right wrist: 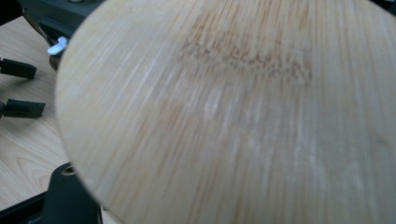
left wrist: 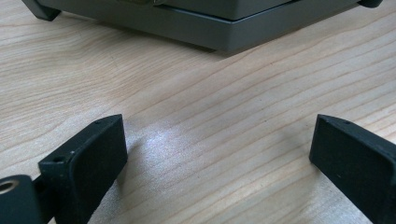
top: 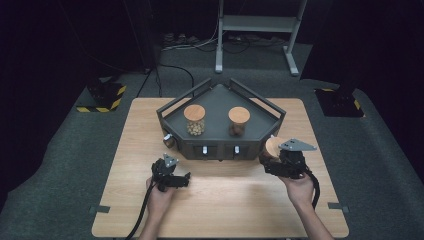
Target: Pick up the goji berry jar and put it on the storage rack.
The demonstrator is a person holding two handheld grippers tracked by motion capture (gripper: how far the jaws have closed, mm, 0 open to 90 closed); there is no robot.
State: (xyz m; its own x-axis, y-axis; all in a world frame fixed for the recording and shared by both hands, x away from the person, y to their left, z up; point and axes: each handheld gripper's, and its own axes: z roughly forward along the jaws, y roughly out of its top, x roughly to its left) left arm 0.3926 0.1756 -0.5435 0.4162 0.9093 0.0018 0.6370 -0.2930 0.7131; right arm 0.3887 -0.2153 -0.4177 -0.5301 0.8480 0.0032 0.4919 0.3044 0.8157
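**Third jar held at the tray's near right corner**

On the left, the left gripper (top: pixel 186 178) rests low over the bare wooden table (top: pixel 225 205), jaws spread wide with nothing between them, seemingly idle. Farther in, the dark tray (top: pixel 220 97) carries two wooden-lidded jars: a pale-filled jar (top: pixel 194 120) and a dark-filled jar (top: pixel 238 121). At right, the right gripper (top: pixel 267 161) pinches a third jar (top: pixel 272 147) just beside the tray's corner, probably for loading or removal; I cannot tell which.

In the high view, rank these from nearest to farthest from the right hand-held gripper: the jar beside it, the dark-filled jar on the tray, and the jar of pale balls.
From the right hand-held gripper:
1. Jar with wooden lid, right at the gripper, off the tray's front right corner.
2. Dark-filled jar, on the tray's right side.
3. Jar of pale balls, on the tray's left side.
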